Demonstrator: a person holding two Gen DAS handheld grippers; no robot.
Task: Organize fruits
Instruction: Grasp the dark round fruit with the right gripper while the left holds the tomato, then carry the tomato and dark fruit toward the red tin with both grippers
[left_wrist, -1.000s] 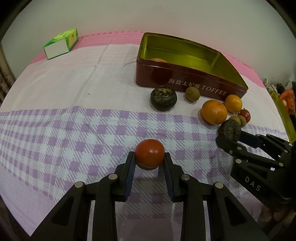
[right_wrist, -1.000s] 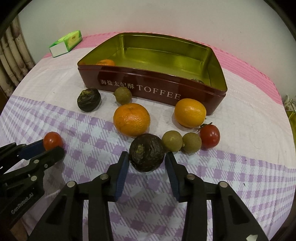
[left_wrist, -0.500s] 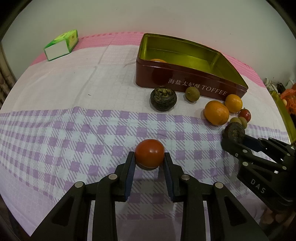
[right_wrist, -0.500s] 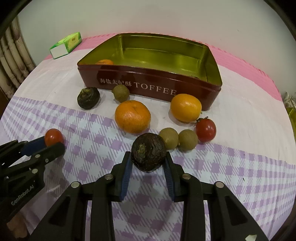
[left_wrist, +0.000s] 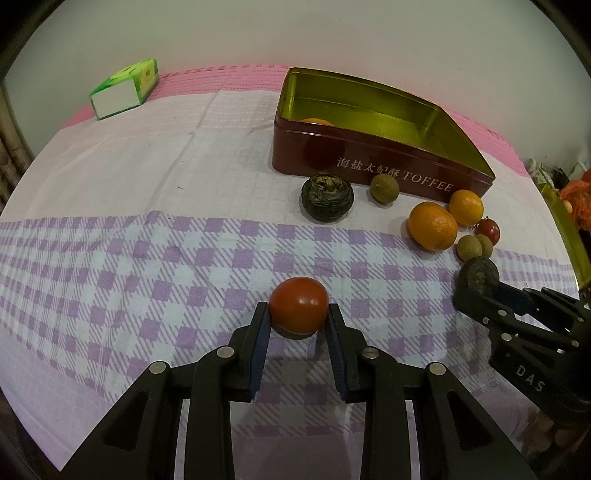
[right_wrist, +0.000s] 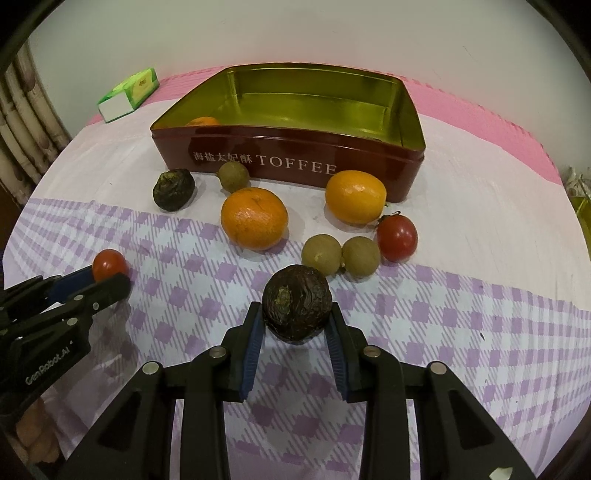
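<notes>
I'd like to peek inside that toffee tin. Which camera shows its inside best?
The right wrist view: the tin faces it squarely, so the gold floor shows, with an orange in the left corner. The left wrist view sees the tin obliquely; the near wall hides most of the floor and the orange.

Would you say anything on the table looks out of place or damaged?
Nothing looks spilled or broken. The two dark wrinkled fruits look shrivelled beside the smooth oranges, and the green carton lies on its side.
</notes>
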